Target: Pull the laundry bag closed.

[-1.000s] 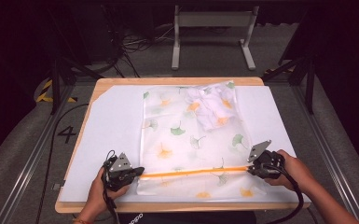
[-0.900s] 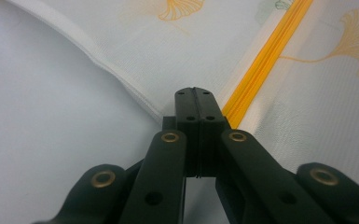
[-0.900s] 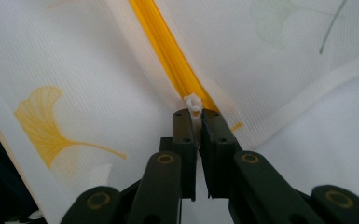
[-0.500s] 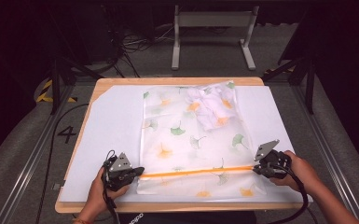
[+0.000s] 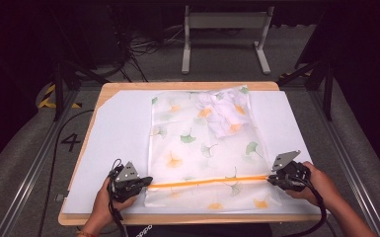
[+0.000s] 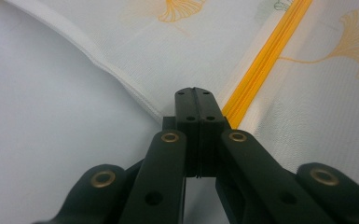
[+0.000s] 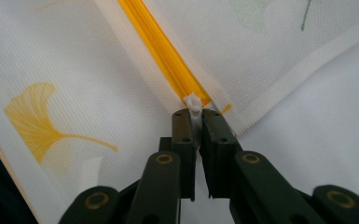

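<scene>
A white-covered wooden table (image 5: 113, 143) held a sheer white ginkgo-print zippered fabric bag (image 5: 202, 148) at centre frame.
Its orange zipper (image 5: 209, 181) ran left-right; left gripper (image 5: 145, 183) pinched the bag's edge, right gripper (image 7: 195, 122) clamped the white zipper pull (image 7: 194, 106).

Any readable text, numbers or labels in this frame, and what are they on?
"4": a dark numeral on the grey floor left of the table.
White lettering on dark cloth at the table's near edge: too small and blurred to read.
</scene>
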The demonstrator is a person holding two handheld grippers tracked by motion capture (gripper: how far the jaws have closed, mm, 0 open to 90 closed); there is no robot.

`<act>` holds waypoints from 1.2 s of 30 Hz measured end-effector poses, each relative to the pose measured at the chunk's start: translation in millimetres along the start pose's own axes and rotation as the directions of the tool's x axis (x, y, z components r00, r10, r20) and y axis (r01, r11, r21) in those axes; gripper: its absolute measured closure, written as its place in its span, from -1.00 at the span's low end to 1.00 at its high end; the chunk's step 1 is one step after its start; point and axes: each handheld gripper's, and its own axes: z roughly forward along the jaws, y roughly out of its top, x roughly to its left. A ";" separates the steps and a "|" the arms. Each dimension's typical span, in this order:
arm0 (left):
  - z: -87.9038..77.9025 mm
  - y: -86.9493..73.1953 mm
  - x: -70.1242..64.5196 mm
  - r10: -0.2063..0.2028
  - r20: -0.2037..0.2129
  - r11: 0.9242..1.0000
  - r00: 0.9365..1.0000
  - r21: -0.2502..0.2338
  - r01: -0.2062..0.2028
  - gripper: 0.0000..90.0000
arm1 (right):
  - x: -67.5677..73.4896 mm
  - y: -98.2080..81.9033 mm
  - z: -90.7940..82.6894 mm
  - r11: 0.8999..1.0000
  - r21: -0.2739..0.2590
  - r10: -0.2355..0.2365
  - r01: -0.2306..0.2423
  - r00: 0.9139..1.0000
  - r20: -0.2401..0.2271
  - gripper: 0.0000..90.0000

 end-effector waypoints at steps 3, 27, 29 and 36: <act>0.0 0.1 -0.9 0.002 -0.005 1.000 1.000 0.001 -0.002 1.00 | -0.4 -4.1 -0.9 1.000 -0.026 0.015 -0.015 1.000 -0.005 0.86; -13.1 1.2 5.0 0.034 -0.028 0.999 0.999 -0.040 -0.035 0.85 | 4.9 -17.2 -14.4 0.958 -0.269 0.106 -0.096 0.994 0.024 0.64; -15.1 1.3 5.8 0.039 -0.036 0.998 0.999 -0.047 -0.041 0.84 | 4.5 -16.9 -14.5 0.953 -0.285 0.112 -0.100 0.993 0.027 0.58; -26.9 -0.6 10.4 0.055 -0.081 0.995 0.995 -0.084 -0.062 0.59 | 4.7 -16.4 -15.0 0.926 -0.363 0.139 -0.100 0.987 0.081 0.37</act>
